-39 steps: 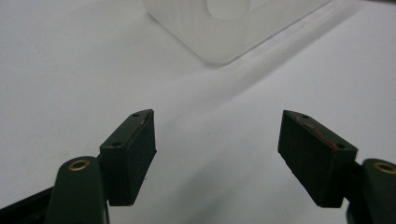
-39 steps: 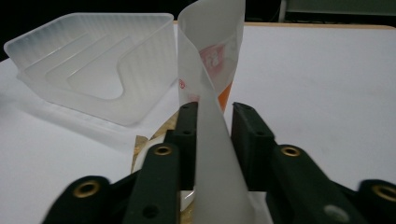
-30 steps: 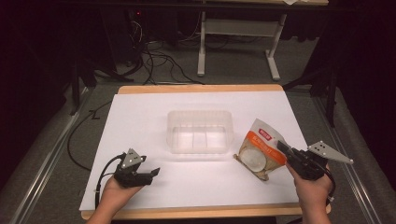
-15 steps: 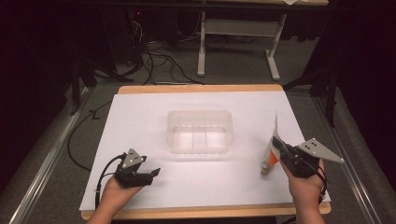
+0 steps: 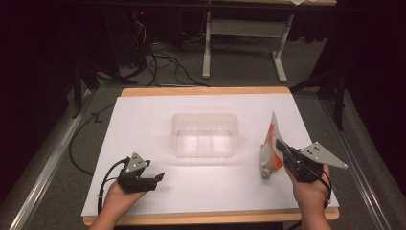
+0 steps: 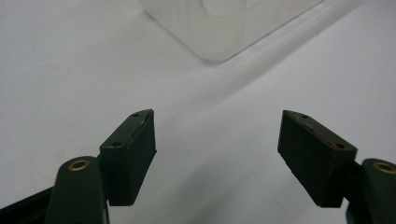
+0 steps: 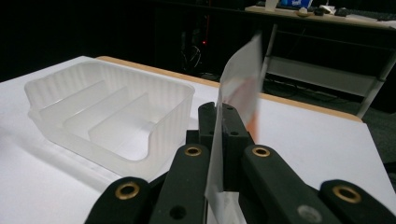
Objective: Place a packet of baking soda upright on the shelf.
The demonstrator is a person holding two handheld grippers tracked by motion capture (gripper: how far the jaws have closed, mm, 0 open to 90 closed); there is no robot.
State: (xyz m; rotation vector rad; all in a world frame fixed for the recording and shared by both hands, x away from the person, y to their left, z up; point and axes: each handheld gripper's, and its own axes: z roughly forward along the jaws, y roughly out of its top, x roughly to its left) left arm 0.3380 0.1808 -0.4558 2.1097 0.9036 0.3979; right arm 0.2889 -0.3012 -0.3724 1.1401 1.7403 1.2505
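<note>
My right gripper is shut on a white and orange pouch, which stands on edge at the table's right side. In the right gripper view the pouch rises thin between the closed jaws of that gripper. A clear plastic tray with ribbed compartments sits at the table's middle, left of the pouch. My left gripper rests low near the front left, open, with nothing between its fingers. A corner of the tray lies ahead of it.
A white sheet covers the table, which has a wooden rim. Cables and a desk frame stand on the floor beyond the far edge. A metal rail runs along the left side.
The pouch lay flat with its face up; the right gripper has turned it up onto its edge and lifted it slightly. The left gripper has stayed still.
</note>
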